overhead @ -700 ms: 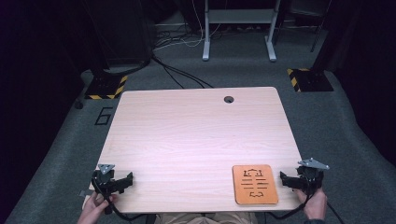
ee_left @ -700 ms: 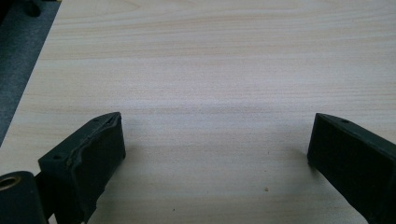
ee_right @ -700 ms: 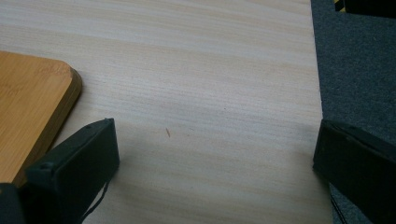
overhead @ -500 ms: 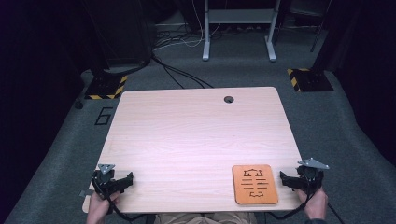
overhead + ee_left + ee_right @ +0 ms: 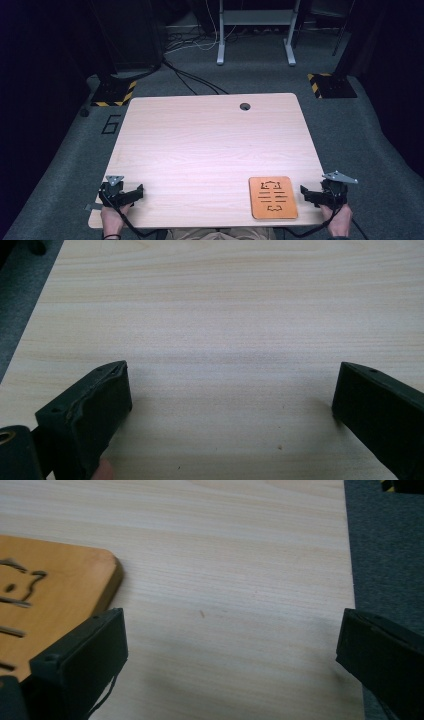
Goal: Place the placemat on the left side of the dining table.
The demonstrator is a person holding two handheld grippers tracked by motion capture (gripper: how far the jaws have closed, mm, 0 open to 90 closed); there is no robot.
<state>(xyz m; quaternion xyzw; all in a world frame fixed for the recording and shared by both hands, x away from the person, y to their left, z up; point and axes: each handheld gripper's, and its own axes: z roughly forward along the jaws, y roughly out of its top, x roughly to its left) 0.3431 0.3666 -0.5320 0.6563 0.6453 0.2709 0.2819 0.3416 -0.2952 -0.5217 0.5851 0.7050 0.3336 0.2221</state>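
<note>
- No container is seen on the desk [image 5: 210, 150]; the one loose item is a flat wooden board [image 5: 272, 197].
- The board lies flat at the near right of the desk, close to the near edge, just left of the right tongs [image 5: 312, 194] and not touched by them.
- Board material: orange-brown wood, thin, rectangular, with rounded corners and a smooth face.
- Dark cut-out marks are noted on the board's face: a crown-like outline at the far end, short horizontal slots below it, another small outline at the near end. No readable writing is made out.
- In the right gripper view the board's rounded corner [image 5: 60, 590] is seen beside the left jaw; bare desk lies between the jaws.
- Right tongs: jaws spread wide, nothing held, low over the desk's right edge.
- Left tongs [image 5: 131, 192]: at the near left corner of the desk, jaws wide apart, nothing between them but bare desk.
- Desk surface: pale wood-grain laminate, rounded corners, with a round cable hole [image 5: 244, 106] near the far edge.
- Floor [image 5: 360, 135]: grey carpet; yellow-and-black striped stand bases [image 5: 114, 94] are seen beyond the desk.
</note>
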